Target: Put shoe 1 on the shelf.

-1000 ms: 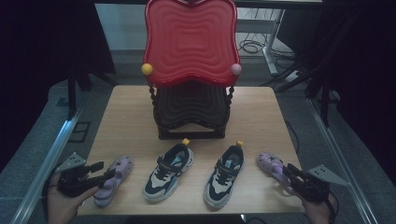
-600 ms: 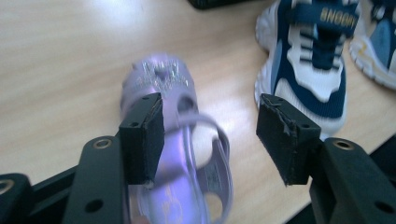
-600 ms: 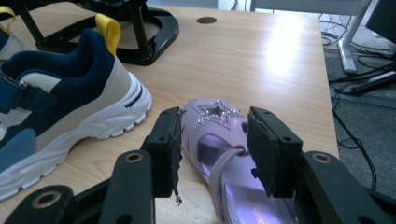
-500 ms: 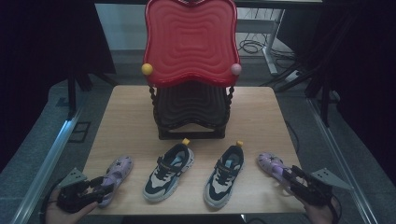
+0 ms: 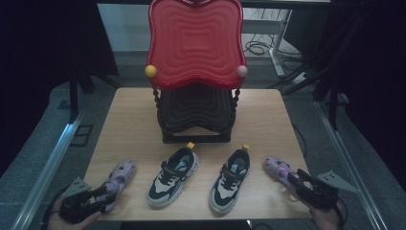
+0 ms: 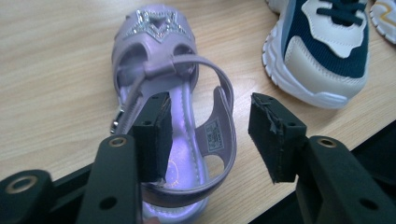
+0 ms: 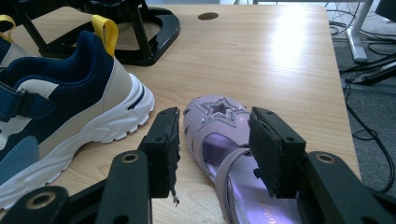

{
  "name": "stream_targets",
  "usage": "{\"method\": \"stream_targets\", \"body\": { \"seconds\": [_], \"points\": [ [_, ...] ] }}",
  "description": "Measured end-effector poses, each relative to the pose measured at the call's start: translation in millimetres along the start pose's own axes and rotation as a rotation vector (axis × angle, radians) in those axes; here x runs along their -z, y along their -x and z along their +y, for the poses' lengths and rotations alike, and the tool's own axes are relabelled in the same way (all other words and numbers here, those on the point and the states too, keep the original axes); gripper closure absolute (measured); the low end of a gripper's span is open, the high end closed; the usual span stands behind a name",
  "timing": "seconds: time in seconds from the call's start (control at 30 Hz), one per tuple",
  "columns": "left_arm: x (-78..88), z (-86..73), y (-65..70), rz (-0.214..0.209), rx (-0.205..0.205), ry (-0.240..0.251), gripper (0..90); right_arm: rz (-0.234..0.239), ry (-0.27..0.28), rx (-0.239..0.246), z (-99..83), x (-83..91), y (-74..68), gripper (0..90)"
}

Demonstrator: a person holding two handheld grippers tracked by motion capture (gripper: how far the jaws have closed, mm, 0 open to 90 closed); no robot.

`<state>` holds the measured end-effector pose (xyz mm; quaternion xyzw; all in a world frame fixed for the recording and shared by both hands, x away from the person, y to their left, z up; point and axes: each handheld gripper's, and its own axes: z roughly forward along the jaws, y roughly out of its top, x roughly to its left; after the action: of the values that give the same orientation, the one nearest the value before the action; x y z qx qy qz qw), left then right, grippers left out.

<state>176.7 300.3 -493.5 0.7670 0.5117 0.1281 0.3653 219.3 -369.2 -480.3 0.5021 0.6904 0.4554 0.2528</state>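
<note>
Two purple sandals lie at the table's front corners, the left sandal (image 5: 117, 179) (image 6: 173, 116) and the right sandal (image 5: 279, 168) (image 7: 233, 154), each with a glittery star on the toe. My left gripper (image 5: 93, 200) (image 6: 208, 135) is open, its jaws straddling the heel strap of the left sandal. My right gripper (image 5: 299, 179) (image 7: 212, 149) is open too, one jaw on each side of the right sandal's toe. Between the sandals stand two navy-and-cream sneakers, the left sneaker (image 5: 172, 176) (image 6: 322, 46) and the right sneaker (image 5: 230, 179) (image 7: 56, 112).
A dark shoe rack (image 5: 195, 112) with a red wavy top shelf (image 5: 194, 43) stands at the middle of the wooden table (image 5: 268, 120). A yellow ball (image 5: 151, 71) and a pink ball (image 5: 242, 71) cap its front posts. Cables (image 5: 258, 48) lie on the floor behind.
My left gripper has dropped lower and moved in over the left sandal's heel. My right gripper has stayed at the right sandal, shifting only slightly.
</note>
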Motion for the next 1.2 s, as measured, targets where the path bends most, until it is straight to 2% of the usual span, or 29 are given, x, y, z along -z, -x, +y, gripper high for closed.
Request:
{"method": "stream_targets", "body": {
  "seconds": [0.13,0.23,0.33,0.4,0.43,0.5,0.53,0.57,0.73,0.8,1.07,1.1,1.13,1.2],
  "points": [
    [-6.7,2.8,3.2,-0.004,-0.019,-0.024,54.3,0.001,-0.004,0.000,0.6,-3.1,0.5,52.2],
    [-12.9,7.6,4.5,-0.015,-0.038,-0.047,62.0,-0.002,-0.011,-0.001,-0.4,-3.3,1.2,52.0],
    [-16.9,8.5,3.8,-0.018,-0.040,-0.066,65.6,-0.006,-0.014,-0.002,-1.1,-2.6,2.9,52.0],
    [-20.1,7.7,1.8,-0.023,-0.035,-0.075,71.2,-0.014,-0.021,0.010,-1.2,-0.4,4.9,51.6],
    [-20.1,5.7,0.7,-0.039,-0.028,-0.065,73.0,-0.021,-0.043,0.050,0.8,5.4,9.3,51.1],
    [-19.6,4.6,0.1,-0.046,-0.024,-0.058,75.3,-0.015,-0.050,0.065,1.9,8.6,12.2,50.7],
    [-19.1,4.3,-0.8,-0.052,-0.022,-0.053,76.9,0.013,-0.070,0.071,2.9,12.5,15.8,50.4],
    [-19.0,4.1,-1.2,-0.058,-0.020,-0.051,79.7,0.017,-0.084,0.083,2.5,16.0,19.1,51.9],
    [-19.1,4.8,-2.5,-0.069,-0.024,-0.055,81.2,0.040,-0.119,0.059,-3.0,10.8,23.2,53.1],
    [-18.6,4.8,-3.5,-0.072,-0.020,-0.055,81.7,0.041,-0.156,0.051,-6.3,4.0,24.8,54.1],
    [-19.7,5.3,-3.8,-0.080,-0.016,-0.057,81.4,0.082,-0.222,0.043,-11.7,-12.9,24.3,63.5],
    [-19.7,5.3,-3.7,-0.079,-0.015,-0.056,80.9,0.096,-0.244,0.038,-12.2,-17.3,23.7,69.4],
    [-19.6,5.4,-3.5,-0.077,-0.015,-0.056,80.9,0.096,-0.244,0.038,-12.2,-17.3,23.7,69.4],
    [-20.1,6.1,-3.0,-0.076,-0.021,-0.062,80.8,0.123,-0.269,0.033,-12.1,-21.8,21.6,78.2]
  ]
}}
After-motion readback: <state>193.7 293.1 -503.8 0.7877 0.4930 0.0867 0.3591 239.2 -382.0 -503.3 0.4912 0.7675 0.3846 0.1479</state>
